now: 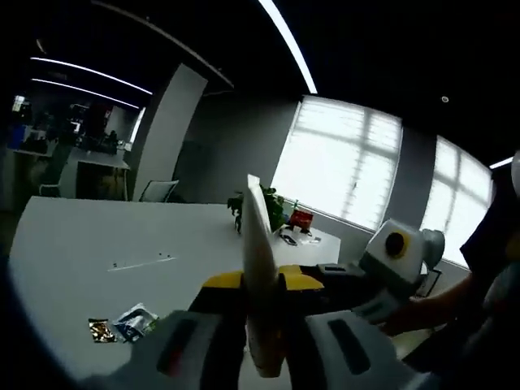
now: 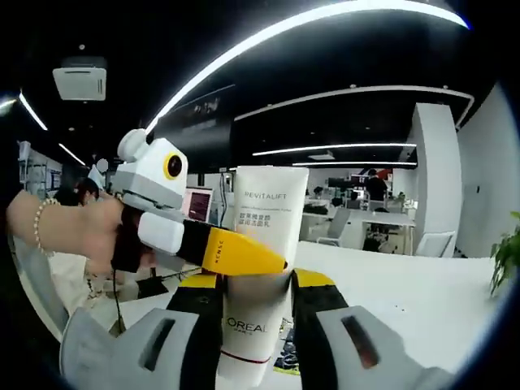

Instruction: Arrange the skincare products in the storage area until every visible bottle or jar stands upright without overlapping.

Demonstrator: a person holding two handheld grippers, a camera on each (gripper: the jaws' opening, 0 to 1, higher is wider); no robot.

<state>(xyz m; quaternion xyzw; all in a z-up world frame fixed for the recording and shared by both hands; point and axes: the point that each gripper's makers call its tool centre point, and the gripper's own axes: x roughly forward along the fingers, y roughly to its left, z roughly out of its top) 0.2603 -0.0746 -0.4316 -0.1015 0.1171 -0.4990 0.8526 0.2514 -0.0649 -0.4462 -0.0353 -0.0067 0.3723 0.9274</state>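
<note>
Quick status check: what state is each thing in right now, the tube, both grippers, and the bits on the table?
Tube: upright, lifted, clamped by both grippers.
Left gripper: shut on the tube's edge.
Right gripper: shut on the tube.
Sachets: lying flat on the table.
Potted plant: standing upright.

White tube point(image 2: 258, 268), grey lettering, red line near base; yellow-tipped black jaws, grey-white gripper bodies; white table point(image 1: 89, 244); green plant point(image 1: 272, 207) beyond tube
</note>
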